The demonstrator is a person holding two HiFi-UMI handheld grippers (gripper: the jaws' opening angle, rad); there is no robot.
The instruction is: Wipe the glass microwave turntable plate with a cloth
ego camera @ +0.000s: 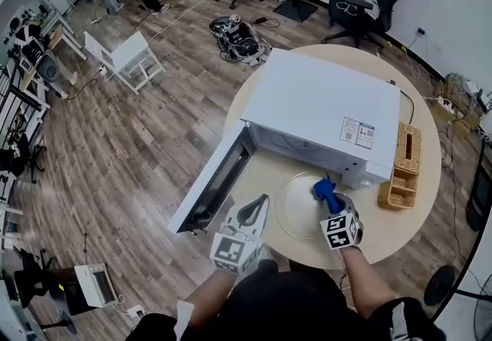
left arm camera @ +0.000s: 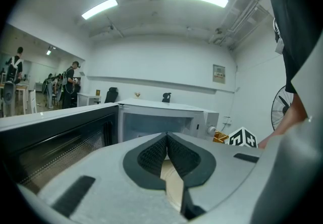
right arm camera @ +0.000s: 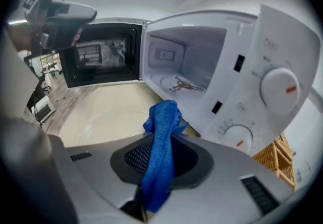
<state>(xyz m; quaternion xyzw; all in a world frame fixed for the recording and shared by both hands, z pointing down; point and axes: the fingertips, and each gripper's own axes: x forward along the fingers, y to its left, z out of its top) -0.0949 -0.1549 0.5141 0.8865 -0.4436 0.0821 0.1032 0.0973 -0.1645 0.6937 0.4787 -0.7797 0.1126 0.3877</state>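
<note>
The clear glass turntable plate [ego camera: 301,209] lies flat on the beige round table, just in front of the open microwave [ego camera: 323,113]. My right gripper [ego camera: 332,198] hovers over the plate's right part, shut on a blue cloth [ego camera: 326,193]. In the right gripper view the cloth [right arm camera: 162,132] sticks up between the jaws, and the plate [right arm camera: 106,119] shows faintly below it. At the plate's left edge is my left gripper [ego camera: 261,203], shut with nothing in it. Its pads [left arm camera: 177,155] meet in the left gripper view.
The microwave door [ego camera: 215,182] hangs open to the left of the plate. A metal turntable ring [right arm camera: 184,85] sits inside the cavity. A wicker basket [ego camera: 403,167] stands right of the microwave near the table edge [ego camera: 419,216]. Office chairs and desks stand beyond on the wooden floor.
</note>
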